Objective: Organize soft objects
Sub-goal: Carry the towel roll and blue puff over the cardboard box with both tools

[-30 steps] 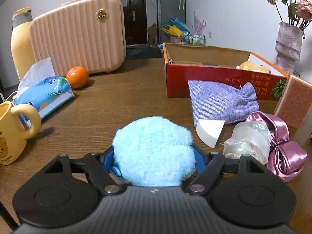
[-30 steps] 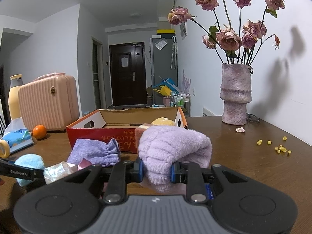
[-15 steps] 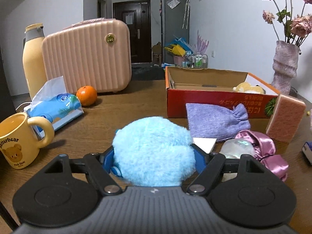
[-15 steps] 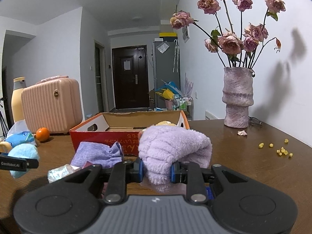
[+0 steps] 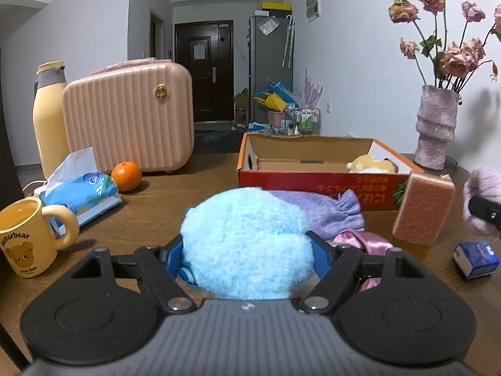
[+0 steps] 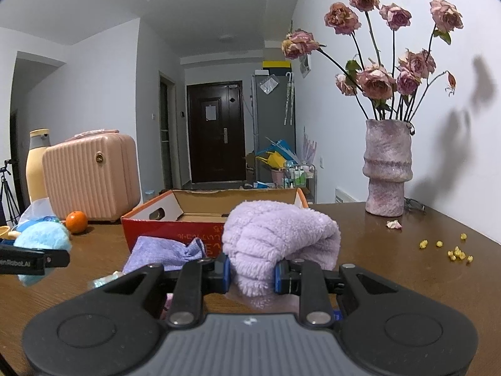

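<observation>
My left gripper point(image 5: 247, 252) is shut on a fluffy light blue plush ball point(image 5: 247, 241), held above the wooden table; the same ball point(image 6: 42, 242) shows at the left edge of the right wrist view. My right gripper point(image 6: 250, 271) is shut on a lilac fleece cloth point(image 6: 278, 235), seen too at the right edge of the left wrist view as a lilac fleece cloth point(image 5: 482, 200). Behind both stands an open red cardboard box point(image 5: 313, 177) with a yellow plush toy point(image 5: 372, 164) inside. A purple drawstring pouch point(image 5: 319, 211), a pink satin scrunchie point(image 5: 360, 241) and a pink sponge point(image 5: 422, 206) lie before the box.
At the left are a yellow bear mug point(image 5: 28, 239), a tissue pack point(image 5: 78, 188), an orange point(image 5: 126, 175), a pink case point(image 5: 128, 116) and a yellow bottle point(image 5: 50, 116). A vase of roses point(image 6: 388, 169) stands at the right, with a small blue box point(image 5: 476, 258) and crumbs point(image 6: 451, 250) nearby.
My left gripper has risen and tilted up with the blue ball, so the box interior and the room show more. The right gripper with the lilac cloth has stayed nearly still.
</observation>
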Action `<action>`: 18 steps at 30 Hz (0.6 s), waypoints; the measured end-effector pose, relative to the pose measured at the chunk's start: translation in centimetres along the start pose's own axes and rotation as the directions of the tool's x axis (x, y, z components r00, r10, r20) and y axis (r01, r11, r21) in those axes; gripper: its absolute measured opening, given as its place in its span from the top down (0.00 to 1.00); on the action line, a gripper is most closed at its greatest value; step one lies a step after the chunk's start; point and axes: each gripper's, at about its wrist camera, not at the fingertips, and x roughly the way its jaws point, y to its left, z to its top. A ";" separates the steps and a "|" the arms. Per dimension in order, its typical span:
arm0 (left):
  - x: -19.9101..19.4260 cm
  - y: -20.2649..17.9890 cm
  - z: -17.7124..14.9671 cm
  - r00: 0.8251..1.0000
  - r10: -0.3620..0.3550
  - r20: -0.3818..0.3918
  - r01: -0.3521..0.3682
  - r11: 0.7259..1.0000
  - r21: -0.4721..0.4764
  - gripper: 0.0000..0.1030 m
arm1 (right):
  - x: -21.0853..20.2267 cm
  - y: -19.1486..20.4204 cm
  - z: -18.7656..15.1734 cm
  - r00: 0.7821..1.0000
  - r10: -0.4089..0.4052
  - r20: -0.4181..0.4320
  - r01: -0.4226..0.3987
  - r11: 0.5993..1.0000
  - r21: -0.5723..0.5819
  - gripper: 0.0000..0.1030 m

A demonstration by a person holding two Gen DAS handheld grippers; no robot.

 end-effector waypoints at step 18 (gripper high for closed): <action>0.3 -3.2 3.5 0.997 -0.011 0.082 0.013 1.000 -0.023 0.25 | 1.6 0.0 2.8 0.998 0.026 0.053 -0.024 0.999 -0.040 0.77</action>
